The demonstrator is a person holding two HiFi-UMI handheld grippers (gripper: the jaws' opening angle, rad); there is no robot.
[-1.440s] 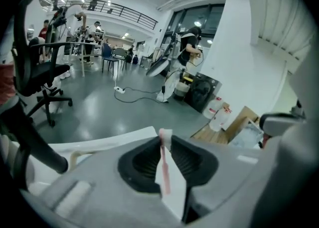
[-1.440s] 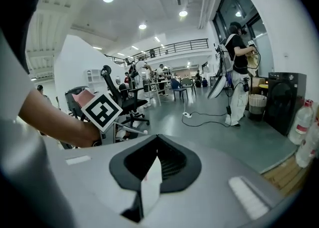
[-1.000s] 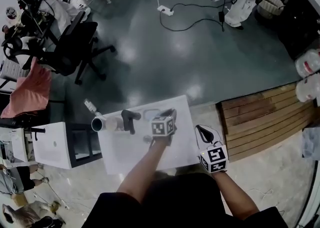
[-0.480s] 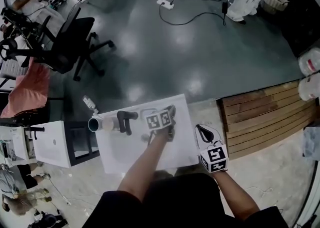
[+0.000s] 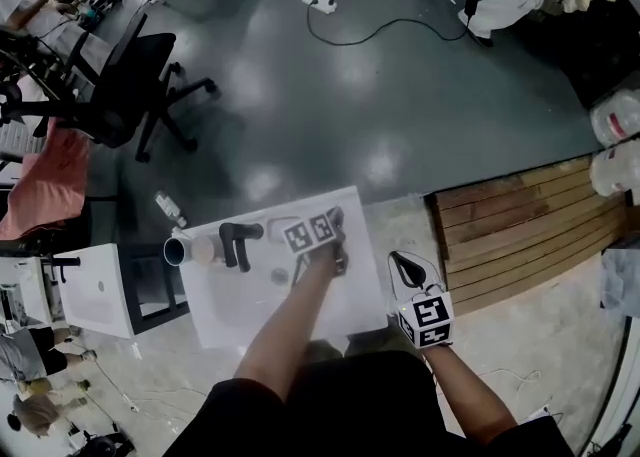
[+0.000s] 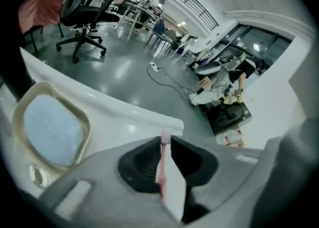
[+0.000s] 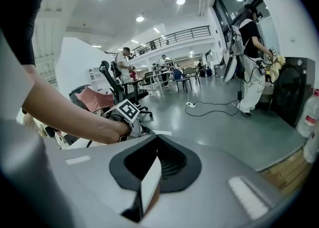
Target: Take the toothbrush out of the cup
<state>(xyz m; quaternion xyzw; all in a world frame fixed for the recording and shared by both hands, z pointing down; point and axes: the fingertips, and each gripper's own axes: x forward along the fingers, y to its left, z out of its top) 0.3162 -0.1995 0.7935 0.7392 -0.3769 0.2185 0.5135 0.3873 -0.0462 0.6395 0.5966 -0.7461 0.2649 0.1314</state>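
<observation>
Toothbrush [image 6: 161, 167], pink and slim, is pinched upright between the jaws of the left claw [image 6: 165, 141], its tip poking just past the jaw ends; in the head view that claw [image 5: 338, 220] hangs over the far right part of the white bench [image 5: 250, 315]; the cup [image 5: 180, 249] sits at the bench's left edge, well apart from it; a black tap [image 5: 237, 237] stands between the two; the right claw [image 7: 156, 139] is clenched on nothing, held off the bench's right side above the pale floor [image 5: 520, 345].
</observation>
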